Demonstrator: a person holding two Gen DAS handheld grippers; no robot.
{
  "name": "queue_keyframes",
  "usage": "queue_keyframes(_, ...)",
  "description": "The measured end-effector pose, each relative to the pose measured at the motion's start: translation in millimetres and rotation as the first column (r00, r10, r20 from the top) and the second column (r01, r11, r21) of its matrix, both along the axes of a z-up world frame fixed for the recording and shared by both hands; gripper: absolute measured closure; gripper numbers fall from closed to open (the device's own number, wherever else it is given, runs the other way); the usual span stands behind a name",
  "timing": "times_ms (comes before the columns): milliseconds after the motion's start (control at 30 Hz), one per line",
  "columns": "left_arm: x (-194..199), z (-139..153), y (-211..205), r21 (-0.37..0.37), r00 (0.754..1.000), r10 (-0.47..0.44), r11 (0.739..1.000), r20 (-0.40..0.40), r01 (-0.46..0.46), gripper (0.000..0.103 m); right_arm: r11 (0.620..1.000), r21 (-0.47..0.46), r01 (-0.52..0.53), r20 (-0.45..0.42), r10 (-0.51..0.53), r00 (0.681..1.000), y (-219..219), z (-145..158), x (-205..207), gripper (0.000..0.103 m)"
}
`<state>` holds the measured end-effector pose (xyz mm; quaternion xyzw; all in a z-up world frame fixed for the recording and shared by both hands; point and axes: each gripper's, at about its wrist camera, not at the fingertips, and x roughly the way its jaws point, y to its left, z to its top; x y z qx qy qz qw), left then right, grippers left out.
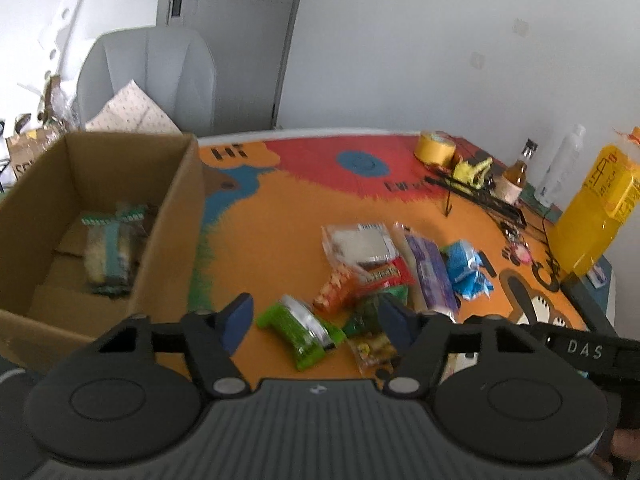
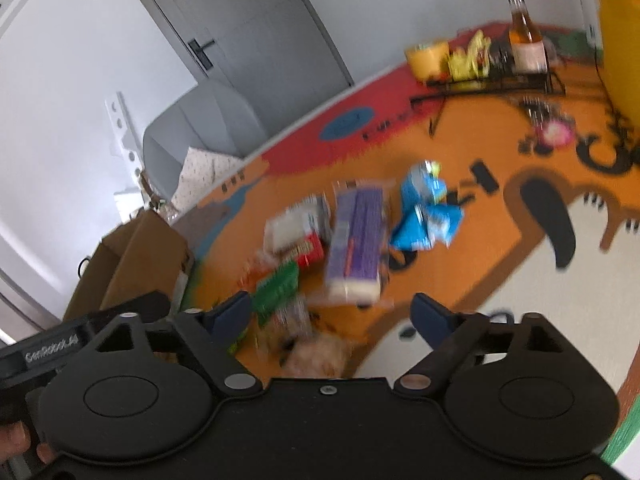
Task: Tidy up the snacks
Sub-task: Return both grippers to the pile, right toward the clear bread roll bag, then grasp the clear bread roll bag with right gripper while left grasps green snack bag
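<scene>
A pile of snack packets lies on the orange mat: a green packet (image 1: 298,330), a red packet (image 1: 382,274), a purple pack (image 1: 430,276) and a blue packet (image 1: 466,270). An open cardboard box (image 1: 160,220) at the left holds a green-and-white snack pack (image 1: 112,248). My left gripper (image 1: 316,320) is open and empty, just above the green packet. My right gripper (image 2: 334,314) is open and empty, hovering near the purple pack (image 2: 356,236) and blue packet (image 2: 426,212). The right view is blurred.
A big yellow bottle (image 1: 592,208), a small amber bottle (image 1: 518,172), a white bottle (image 1: 560,164), a yellow tape roll (image 1: 436,146) and black cables (image 1: 480,196) sit at the far right of the table. A grey chair (image 1: 148,80) stands behind the box.
</scene>
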<state>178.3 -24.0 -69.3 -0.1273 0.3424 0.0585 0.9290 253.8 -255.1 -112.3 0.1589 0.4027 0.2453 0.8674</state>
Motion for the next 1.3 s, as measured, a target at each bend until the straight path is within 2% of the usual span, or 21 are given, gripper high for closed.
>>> queue_keyframes(133, 3, -12, -5, 0.000, 1.000, -0.013, 1.000, -0.026, 0.013, 0.041, 1.000, 0.009, 0.001, -0.039, 0.000, 0.999, -1, -11, -3, 0.026)
queue_keyframes(200, 6, -16, -5, -0.001, 0.999, -0.017, 1.000, -0.039, 0.017, 0.043, 1.000, 0.012, -0.004, -0.058, 0.005, 0.998, 1, -16, -4, 0.031)
queue_keyframes(267, 9, -21, -4, -0.002, 0.999, -0.014, 1.000, -0.049, 0.014, 0.045, 0.999, 0.027, -0.019, -0.084, 0.022, 0.996, 3, -19, -4, 0.042)
queue_keyframes(400, 14, -27, 0, -0.016, 0.998, 0.003, 1.000, -0.068, -0.004, 0.046, 0.999, 0.028, -0.044, -0.118, 0.047, 0.992, 13, -26, -2, 0.044)
queue_keyframes(500, 19, -32, 2, -0.017, 0.997, 0.011, 1.000, -0.077, -0.012, 0.046, 0.998, 0.008, -0.060, -0.103, 0.060, 0.993, 20, -26, -2, 0.044)
queue_keyframes(533, 20, -34, 3, -0.020, 0.997, 0.012, 1.000, -0.081, -0.014, 0.046, 0.998, -0.002, -0.063, -0.099, 0.062, 0.993, 22, -25, -2, 0.050)
queue_keyframes(567, 22, -36, 3, -0.021, 0.996, 0.014, 1.000, -0.086, -0.015, 0.046, 0.998, -0.015, -0.064, -0.097, 0.063, 0.993, 24, -26, 0, 0.064)
queue_keyframes(600, 23, -37, 4, -0.022, 0.996, 0.015, 1.000, -0.088, -0.017, 0.046, 0.998, -0.019, -0.066, -0.097, 0.064, 0.993, 24, -27, 1, 0.071)
queue_keyframes(800, 29, -43, 6, -0.022, 0.995, 0.022, 0.999, -0.100, -0.024, 0.046, 0.998, -0.013, -0.065, -0.055, 0.064, 0.996, 23, -26, 5, 0.076)
queue_keyframes(900, 31, -46, 6, -0.024, 0.994, 0.023, 0.999, -0.103, -0.026, 0.046, 0.999, -0.014, -0.037, -0.040, 0.037, 0.999, 16, -23, 11, 0.090)
queue_keyframes(967, 33, -47, 7, -0.024, 0.994, 0.026, 0.999, -0.101, -0.029, 0.046, 0.999, -0.031, -0.016, -0.025, 0.015, 1.000, 11, -20, 16, 0.103)
queue_keyframes(1133, 37, -53, 10, -0.032, 0.993, 0.037, 0.999, -0.113, -0.040, 0.046, 0.999, -0.035, 0.013, -0.028, -0.014, 1.000, 4, -20, 20, 0.102)
queue_keyframes(1200, 37, -54, 10, -0.027, 0.994, 0.041, 0.999, -0.104, -0.044, 0.046, 0.999, -0.041, 0.006, -0.034, -0.007, 0.999, 6, -19, 19, 0.097)
queue_keyframes(1300, 39, -55, 9, -0.029, 0.995, 0.044, 0.998, -0.094, -0.047, 0.048, 0.999, -0.048, 0.000, -0.040, -0.002, 0.999, 8, -17, 16, 0.082)
